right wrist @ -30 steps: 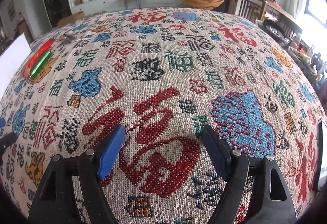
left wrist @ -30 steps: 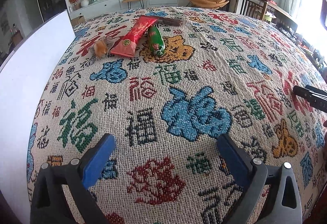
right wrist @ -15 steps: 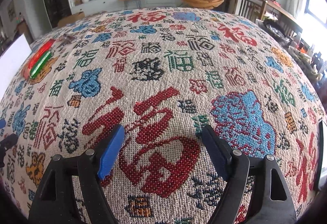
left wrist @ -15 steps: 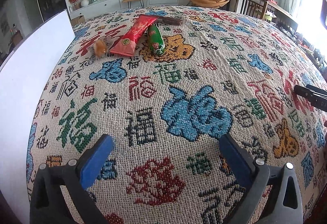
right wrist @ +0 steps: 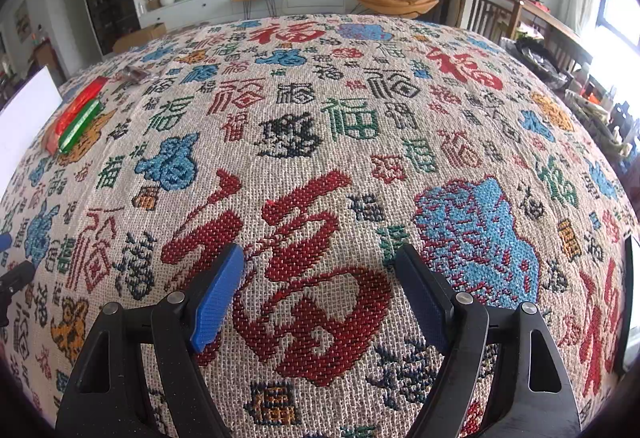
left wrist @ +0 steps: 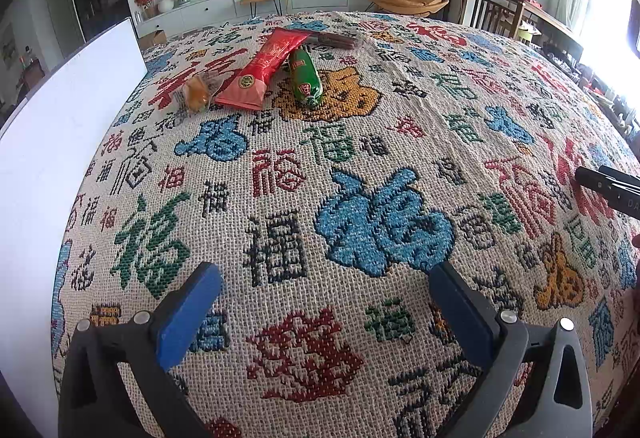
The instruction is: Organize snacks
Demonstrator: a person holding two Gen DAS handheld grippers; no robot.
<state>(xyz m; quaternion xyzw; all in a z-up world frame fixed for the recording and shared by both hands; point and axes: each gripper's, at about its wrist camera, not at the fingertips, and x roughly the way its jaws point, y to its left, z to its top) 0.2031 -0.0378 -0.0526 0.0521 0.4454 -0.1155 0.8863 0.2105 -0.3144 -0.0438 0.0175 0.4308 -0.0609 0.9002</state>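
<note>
**Snacks far ahead of both spread tongs**

A coarse woven cloth (left wrist: 360, 166) with stitched characters covers the table. Far ahead and left of the left tongs (left wrist: 326, 302) lie a small orange snack (left wrist: 197, 94), a flat red packet (left wrist: 266, 68) and a glossy green sausage (left wrist: 305, 78), their long axes pointing away. Left tongs spread, empty. Right tongs (right wrist: 320, 278) spread, empty, over bare cloth.

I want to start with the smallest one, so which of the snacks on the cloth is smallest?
The orange snack in clear wrap, leftmost in the group, beside the long red packet; the green one is longer too.
</note>
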